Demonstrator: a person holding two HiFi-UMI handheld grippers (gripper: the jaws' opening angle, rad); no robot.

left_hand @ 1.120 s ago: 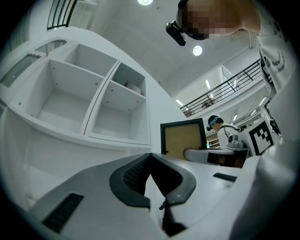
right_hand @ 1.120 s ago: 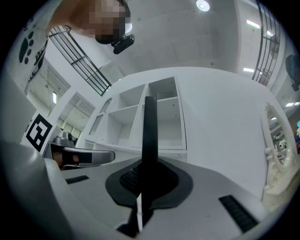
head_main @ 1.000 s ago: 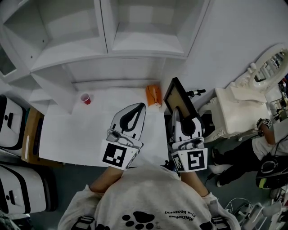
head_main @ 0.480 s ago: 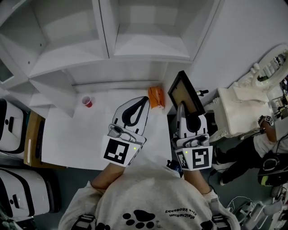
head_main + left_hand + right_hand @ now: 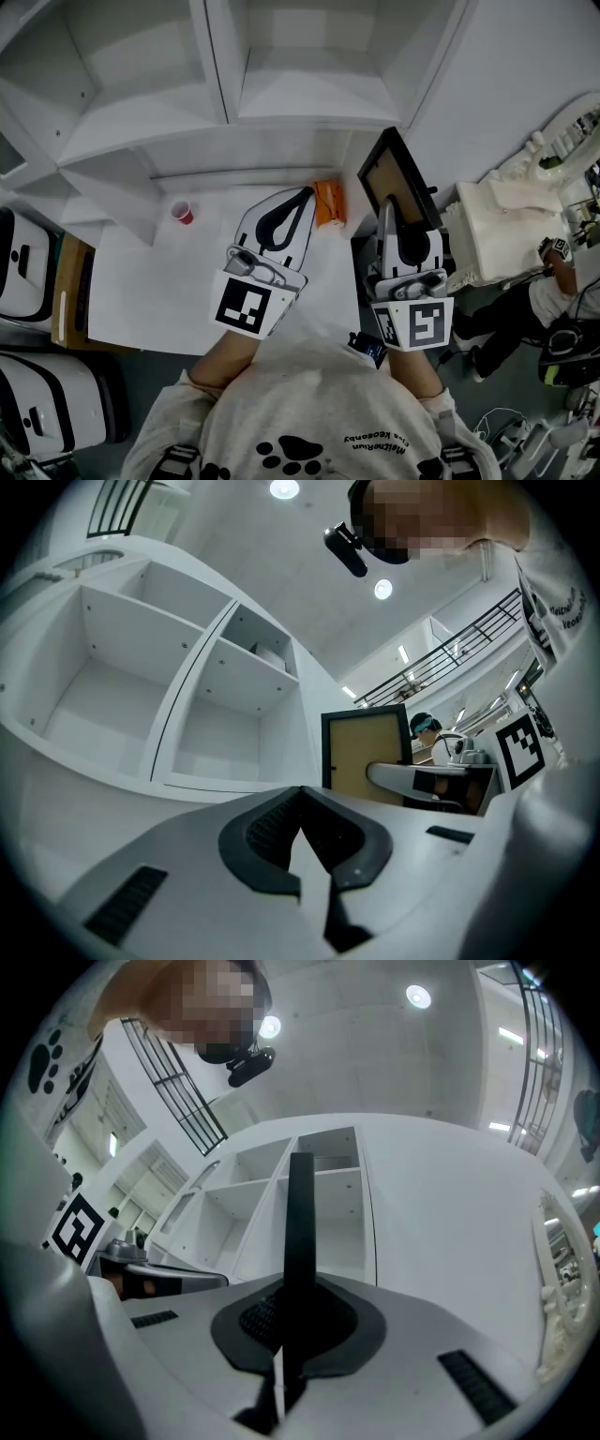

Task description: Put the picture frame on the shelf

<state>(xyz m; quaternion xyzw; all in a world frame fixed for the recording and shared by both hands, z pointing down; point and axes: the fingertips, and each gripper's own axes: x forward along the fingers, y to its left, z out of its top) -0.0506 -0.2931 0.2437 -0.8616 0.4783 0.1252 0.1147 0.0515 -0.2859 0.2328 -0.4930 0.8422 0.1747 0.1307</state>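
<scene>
The picture frame (image 5: 392, 185) is black with a tan back. It stands on edge, tilted, in my right gripper (image 5: 386, 212), which is shut on its lower edge, right of the table and below the shelf. In the right gripper view the frame (image 5: 300, 1222) shows edge-on, rising from the gripper (image 5: 296, 1314). The white shelf unit (image 5: 309, 98) has open compartments ahead and above. My left gripper (image 5: 304, 196) is shut on nothing, hovering over the table's back right. From the left gripper (image 5: 302, 801) the frame (image 5: 361, 757) shows to the right, in front of the shelf (image 5: 225, 724).
A white table (image 5: 169, 281) carries a small red cup (image 5: 180, 210) and an orange object (image 5: 325, 202) at the back. An ornate white dresser (image 5: 492, 225) and a seated person (image 5: 525, 314) are on the right. Black-and-white cases (image 5: 23, 253) stand at the left.
Both grippers have risen and moved toward the shelf. The frame has gone up with the right gripper.
</scene>
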